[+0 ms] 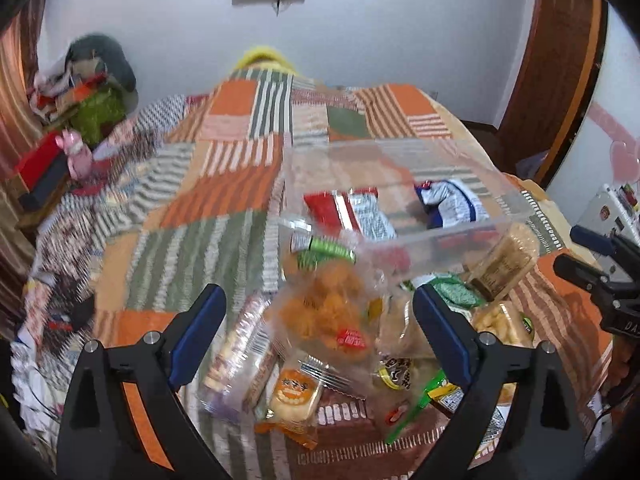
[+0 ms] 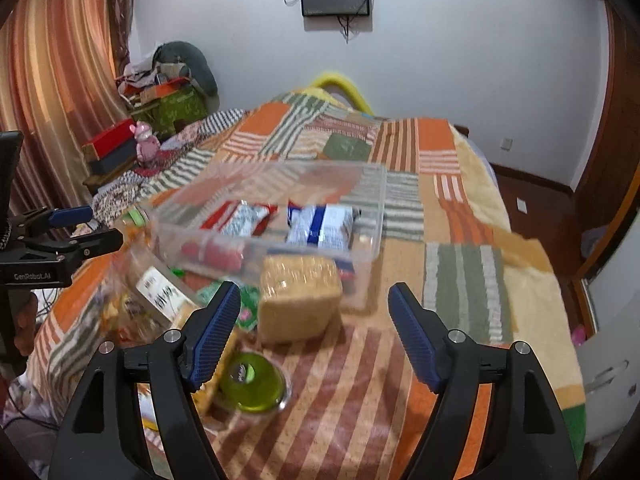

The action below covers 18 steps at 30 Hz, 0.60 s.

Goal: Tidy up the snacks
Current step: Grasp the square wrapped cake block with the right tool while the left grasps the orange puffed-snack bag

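A bed (image 2: pixel 460 216) carries everything, spread with a patchwork blanket (image 1: pixel 224 184) of orange, green and striped squares. On the blanket stands a clear bin (image 2: pixel 372 208). Just in front of the bin lies a tan cracker block (image 2: pixel 298 298), touching its near wall. Nearer still sits a cup with a green lid (image 2: pixel 252 380). To the left lies a loose pile of snack packs, among them an orange-snack bag (image 1: pixel 324 312) and a small orange cake pack (image 1: pixel 294 398).
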Available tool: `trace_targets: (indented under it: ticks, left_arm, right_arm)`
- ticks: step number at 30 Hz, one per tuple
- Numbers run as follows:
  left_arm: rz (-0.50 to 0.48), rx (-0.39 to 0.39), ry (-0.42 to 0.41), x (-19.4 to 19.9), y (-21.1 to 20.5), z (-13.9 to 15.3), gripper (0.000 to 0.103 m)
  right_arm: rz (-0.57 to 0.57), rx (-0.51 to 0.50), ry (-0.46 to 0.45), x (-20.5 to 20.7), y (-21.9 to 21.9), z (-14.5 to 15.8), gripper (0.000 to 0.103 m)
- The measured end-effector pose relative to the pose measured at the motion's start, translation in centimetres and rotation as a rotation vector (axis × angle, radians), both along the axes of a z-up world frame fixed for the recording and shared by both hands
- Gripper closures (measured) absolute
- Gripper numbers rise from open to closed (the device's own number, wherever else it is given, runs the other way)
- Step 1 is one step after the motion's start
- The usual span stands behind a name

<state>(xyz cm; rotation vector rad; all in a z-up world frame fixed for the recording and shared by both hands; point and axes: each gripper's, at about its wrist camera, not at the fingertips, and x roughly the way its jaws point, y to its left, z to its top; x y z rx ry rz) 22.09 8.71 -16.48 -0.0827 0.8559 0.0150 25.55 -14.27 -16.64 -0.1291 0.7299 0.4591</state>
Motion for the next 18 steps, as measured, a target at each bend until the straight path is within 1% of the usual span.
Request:
trace_targets:
  ticks: [4,7,10,12,15,16,18]
  left_arm:
    - [0.011,-0.077,0.011,0.3,1.1,-1.3,0.007]
    - [-0.001,-0.128,0.019,0.5,1.4,-2.0,0.009]
    - [-0.012,-0.157,0.029,0.8,1.7,-2.4,0.02]
    - [-0.007,-0.175,0.031,0.8,1.9,-2.7,0.024]
    - [0.002,-0.182,0.026,0.6,2.3,-2.7,0.037]
    - [0.009,-0.181,0.021,0.4,2.5,-2.7,0.045]
    - [0.01,-0.187,0.022,0.1,2.9,-2.6,0.05]
  right_arm:
    - [-0.006,0.022,0.057,0.9,-0.2,-1.4,0.029]
    - [-0.008,0.036,0.085,1.6,0.1,-2.2,0.029]
    - [0.003,0.034,0.107,2.4,0.8,-2.9,0.029]
    - [0.004,0.026,0.112,2.6,1.2,-3.4,0.029]
    - [0.005,0.027,0.118,2.8,1.7,-3.8,0.029]
    - [0.006,0.03,0.118,2.8,1.8,-3.8,0.029]
    - [0.012,0.033,0.114,2.8,2.0,-3.8,0.029]
